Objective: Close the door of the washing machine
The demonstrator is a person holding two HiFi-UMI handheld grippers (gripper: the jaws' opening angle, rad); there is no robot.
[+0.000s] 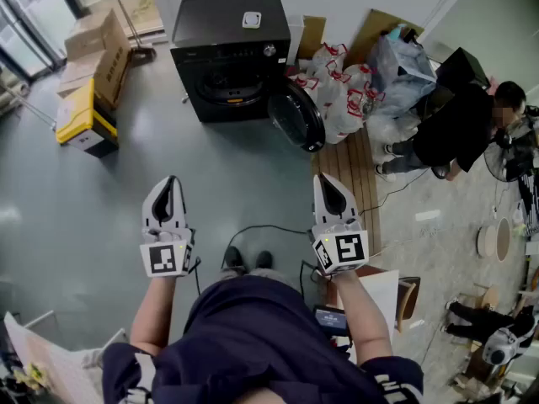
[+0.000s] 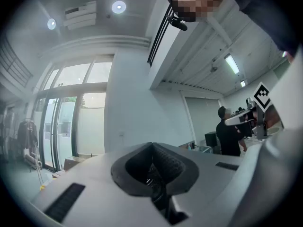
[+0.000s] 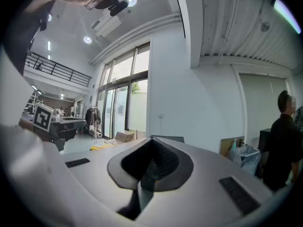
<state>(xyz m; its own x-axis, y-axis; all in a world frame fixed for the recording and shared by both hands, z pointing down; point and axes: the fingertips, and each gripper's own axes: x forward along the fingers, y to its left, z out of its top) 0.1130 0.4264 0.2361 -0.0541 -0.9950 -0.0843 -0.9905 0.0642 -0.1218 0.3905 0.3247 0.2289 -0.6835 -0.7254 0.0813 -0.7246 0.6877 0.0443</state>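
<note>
black washing machine (image 1: 232, 53) stands on the floor by the far wall, its round door (image 1: 296, 114) swung open to the right in the head view, just beside white bags with red ties (image 1: 337, 82). a small white label (image 1: 251, 19) on the machine's top and the print on the cardboard boxes (image 1: 97, 53) at the floor's far left are too small to read. left gripper (image 1: 171, 188) and right gripper (image 1: 327, 185) are level over the near floor, well apart from the machine, both clenched on nothing, each cube showing a black-and-white square marker.
</note>
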